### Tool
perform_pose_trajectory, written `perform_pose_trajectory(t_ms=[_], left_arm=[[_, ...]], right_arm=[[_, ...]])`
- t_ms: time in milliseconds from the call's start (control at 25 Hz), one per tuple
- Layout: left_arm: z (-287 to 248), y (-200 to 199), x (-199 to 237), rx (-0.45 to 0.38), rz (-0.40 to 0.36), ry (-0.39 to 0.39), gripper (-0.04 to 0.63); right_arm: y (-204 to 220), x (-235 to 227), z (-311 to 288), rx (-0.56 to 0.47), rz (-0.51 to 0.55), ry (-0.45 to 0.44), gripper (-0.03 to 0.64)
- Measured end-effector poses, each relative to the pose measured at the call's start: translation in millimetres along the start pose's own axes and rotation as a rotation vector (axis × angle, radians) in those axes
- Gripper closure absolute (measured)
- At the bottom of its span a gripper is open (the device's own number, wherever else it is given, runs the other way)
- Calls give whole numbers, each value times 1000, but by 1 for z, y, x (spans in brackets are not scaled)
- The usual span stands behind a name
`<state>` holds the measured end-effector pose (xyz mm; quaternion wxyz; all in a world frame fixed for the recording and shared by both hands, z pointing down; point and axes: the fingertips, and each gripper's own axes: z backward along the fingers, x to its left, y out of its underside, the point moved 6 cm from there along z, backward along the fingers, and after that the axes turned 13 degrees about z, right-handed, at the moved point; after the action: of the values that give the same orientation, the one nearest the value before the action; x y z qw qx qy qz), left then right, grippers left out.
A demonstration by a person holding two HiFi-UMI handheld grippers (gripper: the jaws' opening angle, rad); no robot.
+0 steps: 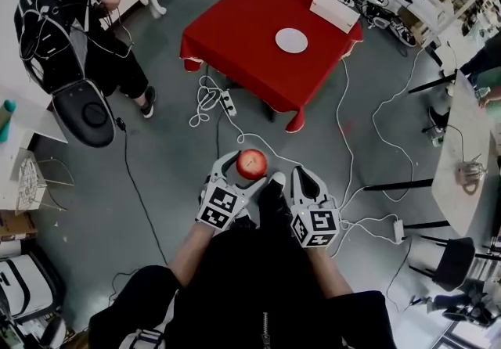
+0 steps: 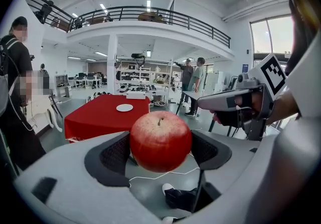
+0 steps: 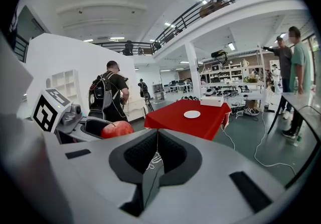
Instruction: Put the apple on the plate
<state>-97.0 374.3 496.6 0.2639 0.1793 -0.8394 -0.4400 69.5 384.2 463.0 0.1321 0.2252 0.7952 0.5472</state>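
Note:
A red apple (image 1: 251, 163) sits clamped between the jaws of my left gripper (image 1: 249, 165), held in the air over the floor. In the left gripper view the apple (image 2: 160, 140) fills the gap between the two dark pads. My right gripper (image 1: 286, 178) hangs just to the right, shut with nothing in it; its jaws meet in the right gripper view, where the apple (image 3: 116, 129) shows at the left. A small white plate (image 1: 291, 40) lies on the red-clothed table (image 1: 243, 42) some way ahead, also visible as the plate (image 2: 124, 108) and plate (image 3: 192, 114).
A white box (image 1: 334, 11) lies at the red table's far right corner. Cables and a power strip (image 1: 228, 102) trail over the grey floor between me and the table. A person with a backpack (image 1: 70, 19) stands at the left. A round table (image 1: 466, 160) and chairs are at the right.

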Motion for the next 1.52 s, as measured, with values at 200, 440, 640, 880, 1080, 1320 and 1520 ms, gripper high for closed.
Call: perform_pose_trajectory(t_ms=[200,440,640,880,1080,1320,1520], left_arm=[[-36,-19,13,10,11,11,212],[-88,-53,33,15,19,-8,212],[-124,-79,46,13,33,-38,212],[-161,-98,55,21,53,-61,212],[-181,-110,60,27,58,-74,212],[-204,-119,57,40,54,-82,212],[-214,-126,57,39,45,-85,212]], right_arm=[[-9,-27,-27,13,1,-4,604],[-21,-72,-72,29,3,-38,604],[-31,-107,-104,29,8,-73,604],[-36,-141,-133,30,12,-106,604],[-39,-160,-150,35,12,-124,604],[-40,-179,-154,28,14,-135,604],[-39,-192,-160,28,4,-133,604]])
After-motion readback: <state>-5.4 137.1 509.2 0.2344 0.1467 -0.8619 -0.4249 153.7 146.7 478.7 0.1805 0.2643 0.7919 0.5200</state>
